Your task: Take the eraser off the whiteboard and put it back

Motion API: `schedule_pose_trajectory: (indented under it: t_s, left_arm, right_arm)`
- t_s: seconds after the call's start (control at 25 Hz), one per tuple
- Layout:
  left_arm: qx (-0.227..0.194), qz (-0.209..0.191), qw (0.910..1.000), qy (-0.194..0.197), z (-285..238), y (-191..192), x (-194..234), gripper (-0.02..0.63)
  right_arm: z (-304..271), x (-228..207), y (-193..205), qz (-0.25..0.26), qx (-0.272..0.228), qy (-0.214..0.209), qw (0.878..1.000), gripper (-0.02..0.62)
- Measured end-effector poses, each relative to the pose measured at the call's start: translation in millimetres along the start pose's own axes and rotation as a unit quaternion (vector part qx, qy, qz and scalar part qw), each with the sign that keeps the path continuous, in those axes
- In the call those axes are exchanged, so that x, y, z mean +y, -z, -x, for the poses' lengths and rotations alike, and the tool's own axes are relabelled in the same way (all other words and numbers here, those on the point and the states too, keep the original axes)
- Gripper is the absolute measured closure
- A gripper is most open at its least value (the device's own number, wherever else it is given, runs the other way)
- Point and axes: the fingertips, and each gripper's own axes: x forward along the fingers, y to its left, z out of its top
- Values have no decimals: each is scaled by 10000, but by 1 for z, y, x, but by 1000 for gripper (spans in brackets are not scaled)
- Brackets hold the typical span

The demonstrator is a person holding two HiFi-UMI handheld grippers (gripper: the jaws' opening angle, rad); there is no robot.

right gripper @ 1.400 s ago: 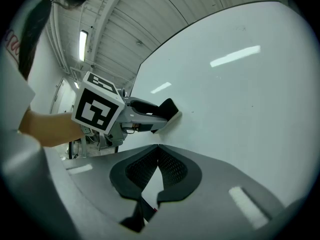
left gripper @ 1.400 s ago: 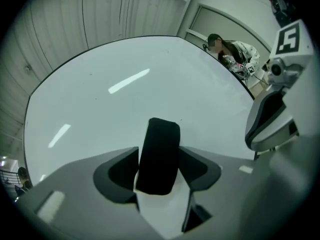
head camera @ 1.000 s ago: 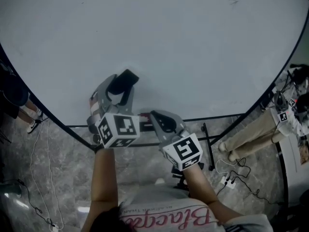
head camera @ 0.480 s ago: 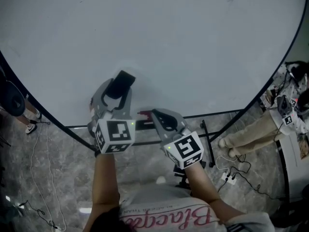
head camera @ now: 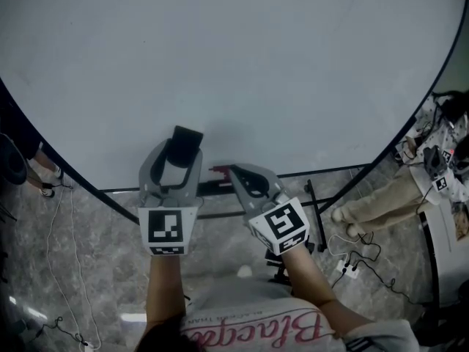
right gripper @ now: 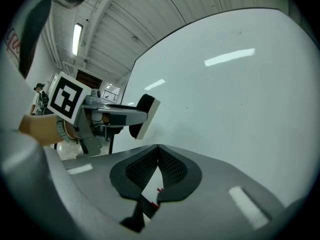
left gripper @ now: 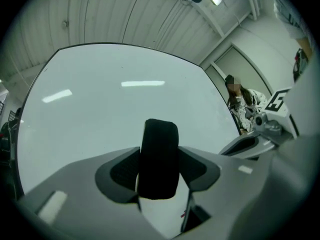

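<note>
The left gripper (head camera: 178,155) clamps the black eraser (left gripper: 159,156) by its two sides, jaws spread wide by its body, at the near left part of the whiteboard (head camera: 278,72); whether its pale face touches the board is unclear. Just to the right, the right gripper (right gripper: 156,156) waits empty, jaws pressed together. The eraser looks light, with a rigid back and a soft face, so a mid-body side grip should suit it.

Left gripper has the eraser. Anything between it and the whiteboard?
Nothing visible. The eraser sits clamped in the left gripper, facing bare whiteboard. The right gripper, shut and empty, is off to the side, not in the path.
</note>
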Motion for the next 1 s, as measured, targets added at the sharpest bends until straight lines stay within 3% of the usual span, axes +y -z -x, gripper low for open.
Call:
schedule_pose_trajectory:
  t_s: [0.24, 0.4, 0.56, 1.0]
  left_arm:
    - [-238, 388, 9989, -76, 21, 1, -4, 379]
    - [-42, 392, 9992, 50, 22, 10, -6, 380]
    - [-104, 588, 9982, 37, 21, 11, -5, 379]
    - [-112, 369, 9992, -44, 16, 8, 1, 379]
  right_arm:
    - [-3, 4, 1, 61, 20, -42, 10000, 594]
    - [-6, 4, 2, 62, 52, -53, 10000, 594]
    - [-7, 5, 1, 75, 52, -80, 9999, 594]
    - [-2, 6, 8, 41, 123, 37, 9999, 594]
